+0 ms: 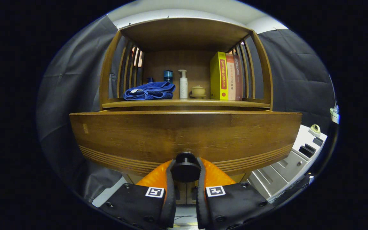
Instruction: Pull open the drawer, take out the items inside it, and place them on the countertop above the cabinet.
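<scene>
Wooden cabinet (184,134), slatted sides, countertop (184,103) as open shelf above the drawer front. On countertop, left to right: folded blue towel (149,91), dark blue cup (168,76) behind it near the back wall, white pump bottle (183,84), small lidded ceramic pot (198,91) on saucer just beside the bottle, three upright books (226,76) against the right slats, yellow one leftmost.
</scene>
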